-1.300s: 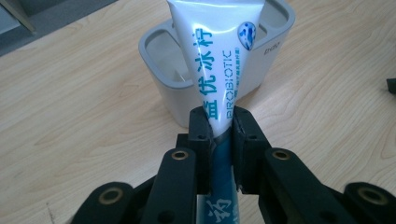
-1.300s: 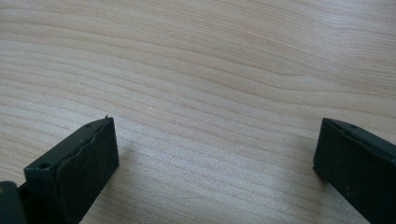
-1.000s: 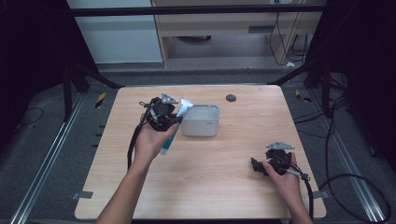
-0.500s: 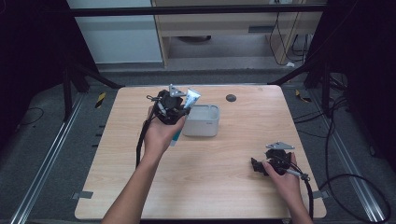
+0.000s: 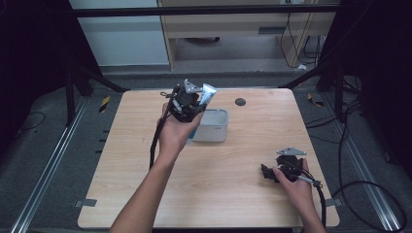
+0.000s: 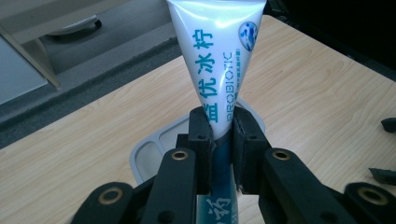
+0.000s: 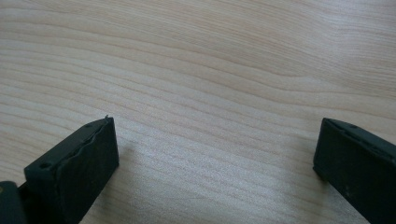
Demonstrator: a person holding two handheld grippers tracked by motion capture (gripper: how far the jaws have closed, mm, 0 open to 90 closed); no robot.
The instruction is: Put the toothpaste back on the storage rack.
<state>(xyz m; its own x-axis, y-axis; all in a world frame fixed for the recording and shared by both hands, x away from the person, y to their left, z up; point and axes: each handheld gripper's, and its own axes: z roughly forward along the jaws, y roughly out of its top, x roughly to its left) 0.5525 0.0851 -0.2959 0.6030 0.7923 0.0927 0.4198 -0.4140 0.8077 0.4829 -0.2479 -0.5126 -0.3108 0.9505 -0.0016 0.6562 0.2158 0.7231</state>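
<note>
Tube: white-and-teal soft plastic toothpaste tube [image 6: 212, 60], glossy, smooth, with bright glare streaks and teal printed lettering
Tray: pale grey rounded-rectangle plastic tray [image 6: 154, 144], smooth, with a soft satin sheen
Table: light wood-grain tabletop [image 7: 219, 70], matt; fine wavy grain lines; faint sheen only
Left gripper: black plastic two-jaw left gripper [image 6: 223, 135], matt; brass-coloured metal rings at the pivots, slightly shiny
Right gripper: black matt two-jaw right gripper [image 7: 217, 158]; pad faces look rubbery; one edge ridged
Top plate: grey three-cornered flat plate [image 5: 290, 152], dull finish
</note>
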